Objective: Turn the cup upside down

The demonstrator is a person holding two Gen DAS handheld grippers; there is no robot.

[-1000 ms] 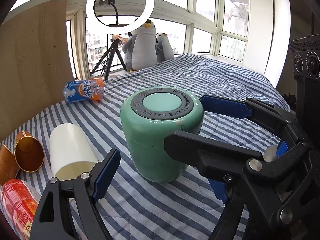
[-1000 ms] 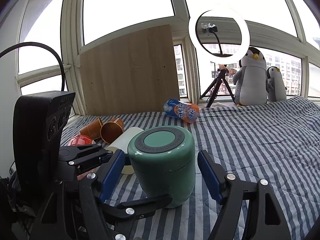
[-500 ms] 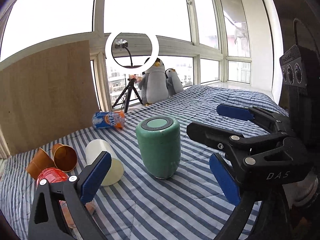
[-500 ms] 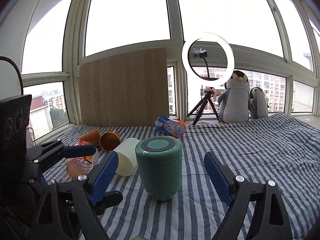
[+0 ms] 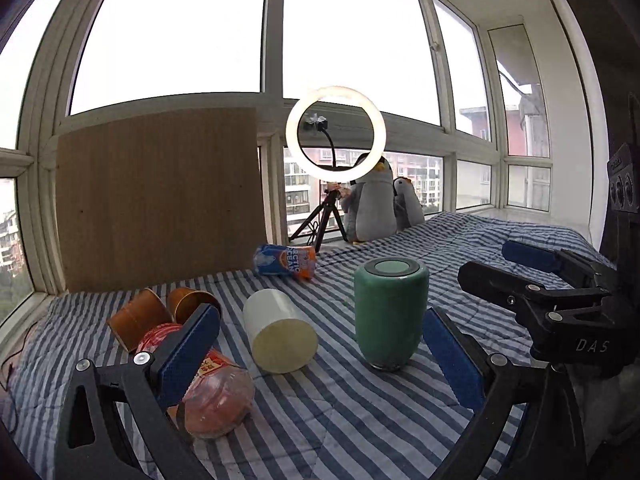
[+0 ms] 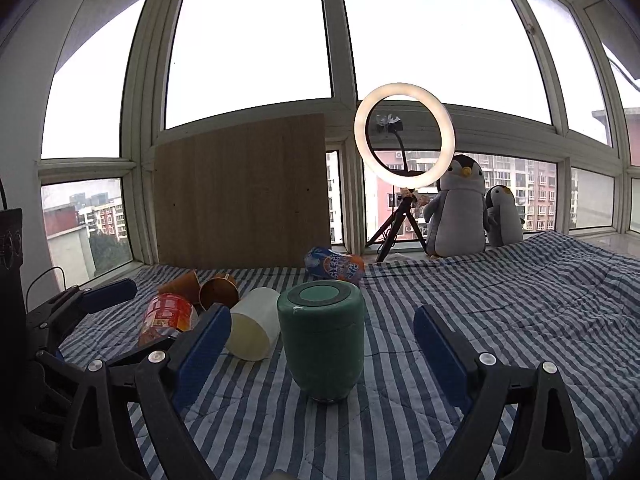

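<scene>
A green cup stands upside down on the striped bed cover, its grey-ringed base facing up. It also shows in the right wrist view. My left gripper is open and empty, drawn back from the cup. My right gripper is open and empty, with the cup standing free between and beyond its fingers. The right gripper also shows at the right of the left wrist view, and the left gripper at the left of the right wrist view.
A cream cup lies on its side left of the green cup. Two copper cups, a red-labelled bottle and a blue-orange packet lie around. A ring light on a tripod, two penguin toys and a wooden board stand at the window.
Both grippers have pulled back and up from the green cup, which now looks smaller and stands alone. The cup has not moved.
</scene>
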